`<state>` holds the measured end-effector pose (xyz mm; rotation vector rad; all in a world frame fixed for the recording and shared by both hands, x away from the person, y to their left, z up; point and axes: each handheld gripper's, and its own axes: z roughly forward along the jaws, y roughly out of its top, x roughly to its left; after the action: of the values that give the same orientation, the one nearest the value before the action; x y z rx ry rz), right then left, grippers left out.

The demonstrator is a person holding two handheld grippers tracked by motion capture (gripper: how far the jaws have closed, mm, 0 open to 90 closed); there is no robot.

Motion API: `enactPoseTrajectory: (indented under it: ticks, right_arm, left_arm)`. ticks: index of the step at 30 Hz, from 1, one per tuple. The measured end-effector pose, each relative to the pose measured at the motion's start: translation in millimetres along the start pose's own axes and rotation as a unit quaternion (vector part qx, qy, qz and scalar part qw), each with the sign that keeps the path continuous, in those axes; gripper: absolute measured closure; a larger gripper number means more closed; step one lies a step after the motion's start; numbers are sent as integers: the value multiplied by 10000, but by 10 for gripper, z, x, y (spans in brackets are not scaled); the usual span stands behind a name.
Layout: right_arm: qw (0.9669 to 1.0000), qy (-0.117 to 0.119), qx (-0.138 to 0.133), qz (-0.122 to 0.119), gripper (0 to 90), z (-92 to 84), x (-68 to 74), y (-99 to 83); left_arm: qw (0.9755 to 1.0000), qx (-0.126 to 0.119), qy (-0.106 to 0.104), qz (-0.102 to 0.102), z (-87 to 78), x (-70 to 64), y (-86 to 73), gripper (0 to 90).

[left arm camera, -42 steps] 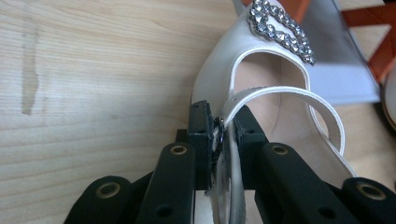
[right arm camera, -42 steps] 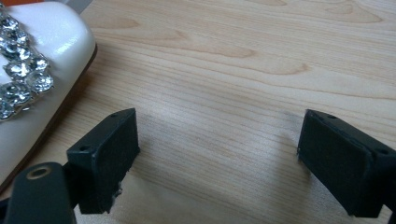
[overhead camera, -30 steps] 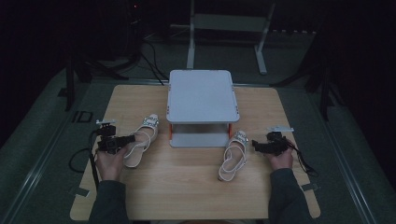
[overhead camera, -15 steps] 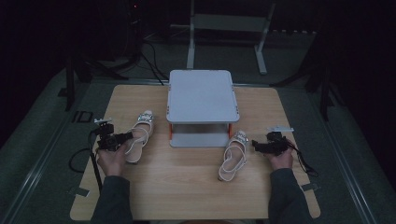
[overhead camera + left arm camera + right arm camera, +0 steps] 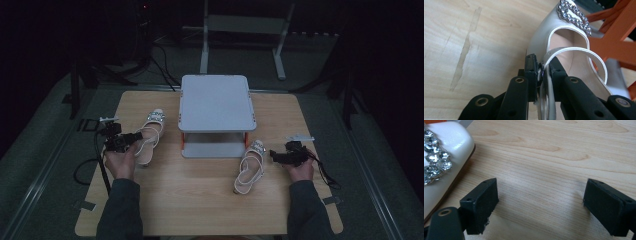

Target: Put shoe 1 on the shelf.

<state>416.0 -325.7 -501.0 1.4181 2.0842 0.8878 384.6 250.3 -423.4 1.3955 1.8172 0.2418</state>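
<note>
Your left hand-held gripper (image 5: 541, 72) is pinching the strap (image 5: 574, 51) of the left sandal (image 5: 149, 136), which is lying on the bench (image 5: 200, 200) beside the small rack (image 5: 215, 115). Lift slowly, since that thin strap is likely to slip. Your right hand-held gripper (image 5: 540, 195) is resting wide open and empty beside the right sandal (image 5: 250, 165).

High view looks down across the table (image 5: 200, 200); both gripper views sit close above it.

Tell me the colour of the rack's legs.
Orange legs, clearest in the left gripper view.
</note>
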Motion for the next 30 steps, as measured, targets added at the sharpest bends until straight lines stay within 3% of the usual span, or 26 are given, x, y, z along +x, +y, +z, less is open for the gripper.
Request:
enactPoseTrajectory:
  ticks: [4, 5, 14, 21, 26, 30]
  right_arm:
    - [10000, 4, 2, 6, 126, 3, 1, 4]
    - [10000, 0, -3, -1, 125, 9, 0, 8]
    - [10000, -4, 2, 0, 125, 11, 1, 12]
    - [10000, -4, 5, 2, 126, 10, 1, 12]
    - [10000, -3, 5, 4, 126, 10, 1, 12]
    - [10000, -2, 5, 7, 126, 10, 2, 12]
  left_arm:
    - [9999, -65, -105, -52, -46, -78, 96, 811]
    - [9997, -149, -147, -144, -75, -123, 155, 809]
    - [9986, -373, -228, -282, -178, -350, 403, 809]
    - [9975, -575, -288, -298, -254, -643, 622, 807]
    - [9945, -793, -535, -427, -361, -890, 801, 804]
    - [9938, -832, -569, -458, -385, -1039, 875, 801]
